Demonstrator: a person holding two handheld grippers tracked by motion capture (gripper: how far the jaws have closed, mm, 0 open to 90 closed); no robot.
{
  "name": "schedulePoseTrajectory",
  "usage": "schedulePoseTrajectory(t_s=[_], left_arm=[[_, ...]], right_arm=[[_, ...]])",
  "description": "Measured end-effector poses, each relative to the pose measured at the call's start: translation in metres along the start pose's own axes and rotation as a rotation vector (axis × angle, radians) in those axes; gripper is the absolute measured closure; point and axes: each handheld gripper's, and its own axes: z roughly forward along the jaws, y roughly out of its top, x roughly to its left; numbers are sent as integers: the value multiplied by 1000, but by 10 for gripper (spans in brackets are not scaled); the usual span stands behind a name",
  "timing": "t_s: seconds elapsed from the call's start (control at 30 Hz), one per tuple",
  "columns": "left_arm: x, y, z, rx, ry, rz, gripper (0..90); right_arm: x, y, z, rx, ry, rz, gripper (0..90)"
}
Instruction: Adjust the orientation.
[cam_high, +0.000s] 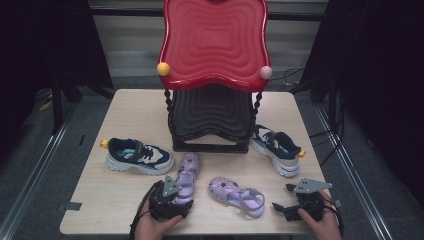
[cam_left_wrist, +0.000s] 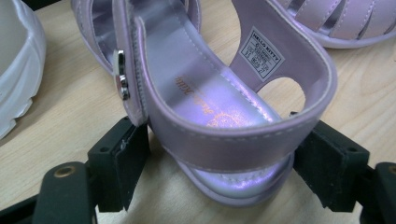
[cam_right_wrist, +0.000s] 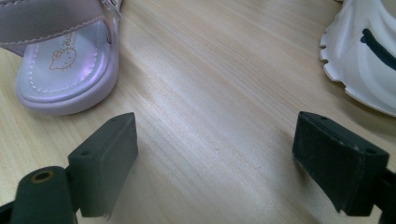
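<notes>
Left gripper view puts us right at the heel of the left purple sandal (cam_left_wrist: 219, 116): our left gripper (cam_left_wrist: 219, 163) has its black jaws on either side of the heel strap, touching or very nearly so, though we cannot tell whether they are squeezing yet. We judge the heel is the handiest part to grasp, being narrow and turned toward us. The sandal lies on the table (cam_high: 130, 115), just in front of the red-and-black shoe rack (cam_high: 212, 75), probably where the shoes are headed. Our right gripper (cam_right_wrist: 215, 168) hovers over bare wood with jaws spread wide, near the other purple sandal (cam_high: 235, 194), which we take it to be ready to lift next. Two sneakers (cam_high: 140, 156) flank the rack.
</notes>
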Motion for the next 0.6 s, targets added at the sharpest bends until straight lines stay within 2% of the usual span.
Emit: schedulePoseTrajectory(t_s=[0.07, 0.1, 0.13, 0.2, 0.3, 0.43, 0.5, 0.6], left_arm=[[3, -1, -4, 6, 8, 7, 255], [5, -4, -5, -4, 7, -12, 272], [8, -5, -8, -2, 3, -4, 288], [13, -9, -12, -8, -1, -26, 321], [19, -12, -15, -12, 8, -40, 350], [20, -13, -16, -17, 20, -51, 357], [20, -13, -15, -16, 44, -54, 326], [20, -13, -14, -3, 55, -73, 212]], right_arm=[[0, 0, 0, 0, 0, 0, 137], [0, 0, 0, 0, 0, 0, 136], [0, 0, 0, 0, 0, 0, 137], [0, 0, 0, 0, 0, 0, 136], [0, 0, 0, 0, 0, 0, 136], [0, 0, 0, 0, 0, 0, 137], [0, 0, 0, 0, 0, 0, 137], [0, 0, 0, 0, 0, 0, 136]])
